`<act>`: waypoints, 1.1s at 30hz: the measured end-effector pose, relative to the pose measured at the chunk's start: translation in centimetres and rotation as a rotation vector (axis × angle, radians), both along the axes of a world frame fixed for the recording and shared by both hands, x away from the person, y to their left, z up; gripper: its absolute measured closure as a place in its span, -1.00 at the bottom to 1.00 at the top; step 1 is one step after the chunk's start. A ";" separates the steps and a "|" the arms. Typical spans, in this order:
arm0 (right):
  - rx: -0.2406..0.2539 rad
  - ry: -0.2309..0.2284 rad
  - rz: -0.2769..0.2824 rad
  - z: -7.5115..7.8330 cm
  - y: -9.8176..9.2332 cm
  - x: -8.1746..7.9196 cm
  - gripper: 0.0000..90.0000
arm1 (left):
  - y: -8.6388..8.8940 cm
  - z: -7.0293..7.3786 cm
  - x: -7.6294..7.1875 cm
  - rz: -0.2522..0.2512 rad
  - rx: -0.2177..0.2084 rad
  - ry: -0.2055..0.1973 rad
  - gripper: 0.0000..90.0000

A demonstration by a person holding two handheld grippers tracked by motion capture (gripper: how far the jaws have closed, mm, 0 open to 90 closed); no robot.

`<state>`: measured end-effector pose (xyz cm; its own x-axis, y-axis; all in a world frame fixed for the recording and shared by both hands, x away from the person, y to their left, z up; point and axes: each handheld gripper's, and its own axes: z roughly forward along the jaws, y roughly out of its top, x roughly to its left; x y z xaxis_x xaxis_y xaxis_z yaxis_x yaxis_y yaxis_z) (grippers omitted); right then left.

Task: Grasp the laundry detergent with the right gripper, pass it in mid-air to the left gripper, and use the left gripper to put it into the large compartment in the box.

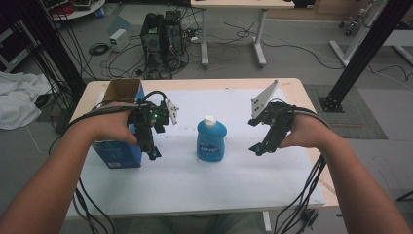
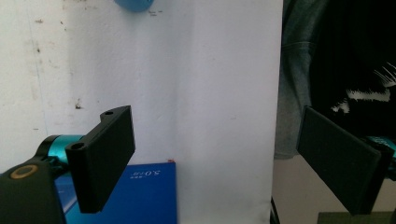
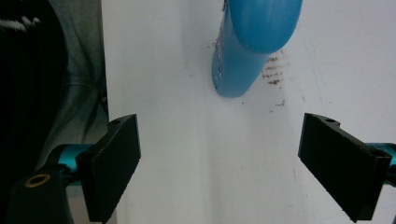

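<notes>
White-covered worktop (image 1: 195,180), mid-frame: blue bottle (image 1: 211,140) upright, untouched. Left tongs (image 1: 152,152) and right tongs (image 1: 258,148) flank it, both wide apart, holding nothing. Blue box (image 1: 119,151) lower left. Seemingly nothing begun.

High view overlooks table (image 1: 195,185); gripper views face it closely.

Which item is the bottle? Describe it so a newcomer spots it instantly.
Start at the white sheet covering the table, then look to its middle, between the two grippers. The bottle stands upright there, apart from both. Unlike the square blue box at the left, it is rounded, blue plastic with a white cap.
</notes>
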<state>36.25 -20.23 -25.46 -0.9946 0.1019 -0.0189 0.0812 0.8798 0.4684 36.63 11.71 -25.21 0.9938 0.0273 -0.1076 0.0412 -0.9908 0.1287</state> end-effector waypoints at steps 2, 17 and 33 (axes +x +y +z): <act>0.023 0.006 -0.015 -0.1 -0.2 0.1 -0.73 | 0.0 0.0 0.0 0.001 -0.007 0.001 -0.74; 0.210 0.006 -0.066 -2.7 -1.5 1.4 -0.73 | 0.0 0.1 -0.2 0.005 -0.012 -0.009 -0.74; 0.313 0.018 -0.084 -4.8 -2.3 2.0 -0.73 | -0.1 -0.2 -0.2 0.002 -0.014 0.003 -0.74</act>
<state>38.26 -22.50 -30.27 -0.9824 0.1815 0.0436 0.1578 0.6829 0.7133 36.42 11.63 -25.38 0.9934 0.0279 -0.1114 0.0437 -0.9889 0.1423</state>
